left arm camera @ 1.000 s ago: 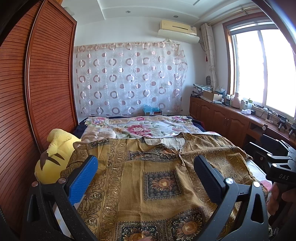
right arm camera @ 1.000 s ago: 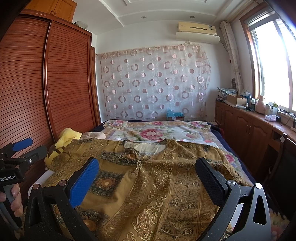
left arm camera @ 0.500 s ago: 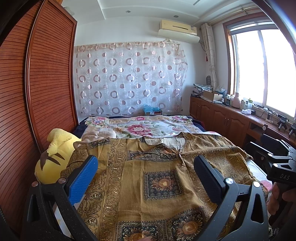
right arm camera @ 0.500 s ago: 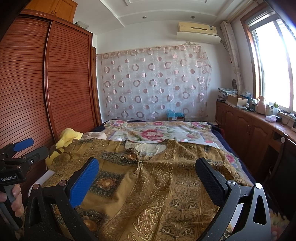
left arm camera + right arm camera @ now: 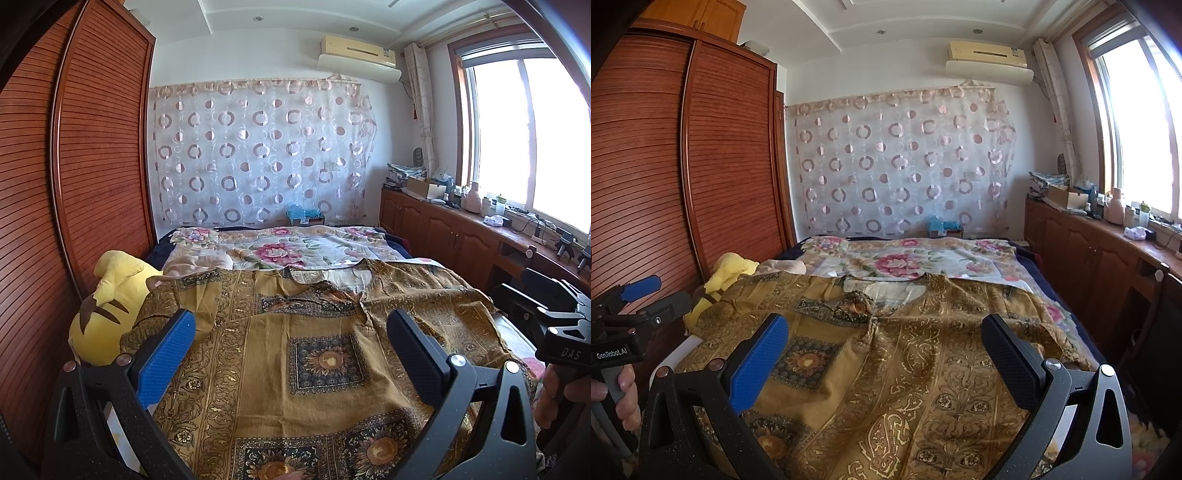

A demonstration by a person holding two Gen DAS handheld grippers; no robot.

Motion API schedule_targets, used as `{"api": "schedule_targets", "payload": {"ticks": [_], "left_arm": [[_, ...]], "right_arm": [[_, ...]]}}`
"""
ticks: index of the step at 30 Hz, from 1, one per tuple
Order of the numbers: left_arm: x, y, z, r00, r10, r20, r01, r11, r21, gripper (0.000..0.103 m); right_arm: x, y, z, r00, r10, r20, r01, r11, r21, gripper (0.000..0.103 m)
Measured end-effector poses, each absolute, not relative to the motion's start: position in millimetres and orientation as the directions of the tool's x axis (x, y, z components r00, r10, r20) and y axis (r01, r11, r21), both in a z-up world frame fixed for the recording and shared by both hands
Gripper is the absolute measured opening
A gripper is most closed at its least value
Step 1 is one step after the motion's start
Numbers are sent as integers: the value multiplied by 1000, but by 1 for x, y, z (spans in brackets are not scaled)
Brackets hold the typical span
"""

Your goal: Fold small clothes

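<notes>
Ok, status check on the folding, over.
Left gripper open, right gripper open, both empty. Patterned brown garment spread on bed, unfolded. Yellow plush toy touching its left sleeve.

Ochre paisley-and-sunflower shirt (image 5: 325, 354)

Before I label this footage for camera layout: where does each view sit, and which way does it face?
Left wrist: on the left tongs, open above the golden shirt, facing the curtain; a hand holds the right tongs at right.
Right wrist: on the right tongs, open, same heading; a hand at left.
Shared: shirt, yellow plush toy, curtain.
</notes>
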State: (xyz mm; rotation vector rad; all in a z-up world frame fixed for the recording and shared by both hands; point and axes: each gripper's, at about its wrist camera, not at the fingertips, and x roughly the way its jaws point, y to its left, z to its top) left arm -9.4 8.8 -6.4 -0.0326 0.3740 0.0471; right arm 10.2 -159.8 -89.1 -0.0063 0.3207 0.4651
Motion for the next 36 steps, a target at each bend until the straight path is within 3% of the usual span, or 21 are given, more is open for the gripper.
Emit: {"api": "schedule_targets", "payload": {"ticks": [18, 36], "left_arm": [[12, 52, -43, 880, 119, -460, -134, 991, 0, 103], [25, 144, -71, 816, 192, -545, -214, 977, 23, 103]], "right_arm": [[35, -134, -100, 793, 480, -377, -504, 863, 39, 103], [73, -119, -104, 680, 545, -490, -615, 788, 22, 102]]}}
